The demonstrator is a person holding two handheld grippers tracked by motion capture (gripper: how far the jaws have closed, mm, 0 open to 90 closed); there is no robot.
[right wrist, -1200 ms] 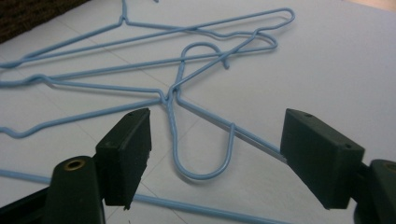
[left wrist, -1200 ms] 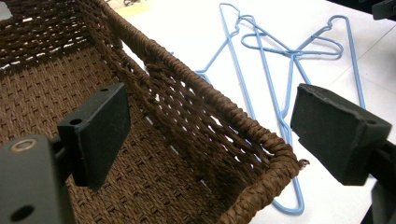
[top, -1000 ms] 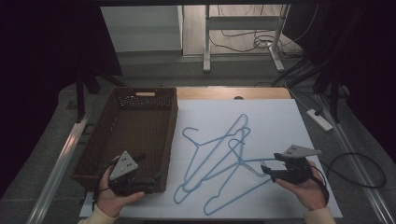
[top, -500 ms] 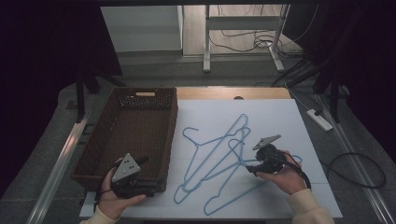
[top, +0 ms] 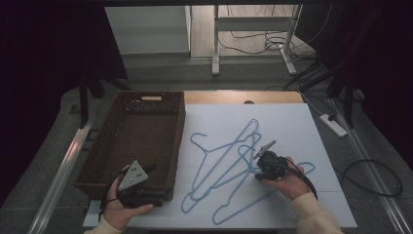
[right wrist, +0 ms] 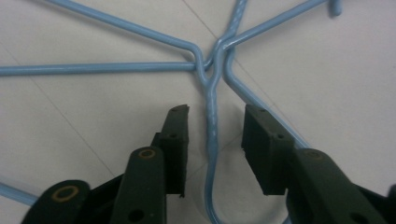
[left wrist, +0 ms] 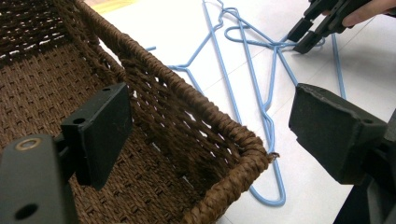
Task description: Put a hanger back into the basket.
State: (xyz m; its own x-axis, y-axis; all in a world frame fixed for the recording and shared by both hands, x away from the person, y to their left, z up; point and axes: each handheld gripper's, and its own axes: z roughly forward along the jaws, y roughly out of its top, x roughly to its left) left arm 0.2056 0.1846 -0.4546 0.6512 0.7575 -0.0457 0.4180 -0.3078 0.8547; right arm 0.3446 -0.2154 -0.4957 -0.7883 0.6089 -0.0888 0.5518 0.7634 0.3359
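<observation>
Light-blue wire hangers [top: 229, 163] lie overlapped on a white sheet [top: 292, 122]. My right gripper [top: 256, 168] is down among them. In the right gripper view it [right wrist: 214, 140] is open, its jaws on either side of one hanger's twisted neck [right wrist: 212, 116] without touching it. A brown woven basket [top: 131, 141] stands to the left of the sheet. My left gripper [top: 153, 184] is held open at the basket's near right corner. In the left gripper view its [left wrist: 215, 126] jaws stand wide apart over the basket rim [left wrist: 201, 107], with the hangers [left wrist: 266, 107] and right gripper [left wrist: 313, 28] beyond.
The sheet covers a wooden table whose far edge [top: 243, 97] shows. A power strip [top: 333, 125] and cables [top: 370, 170] lie on the floor at the right. Metal table legs [top: 214, 48] stand behind.
My right gripper has moved left from the sheet's right side and tipped down onto the hangers' necks. The left gripper has stayed by the basket corner.
</observation>
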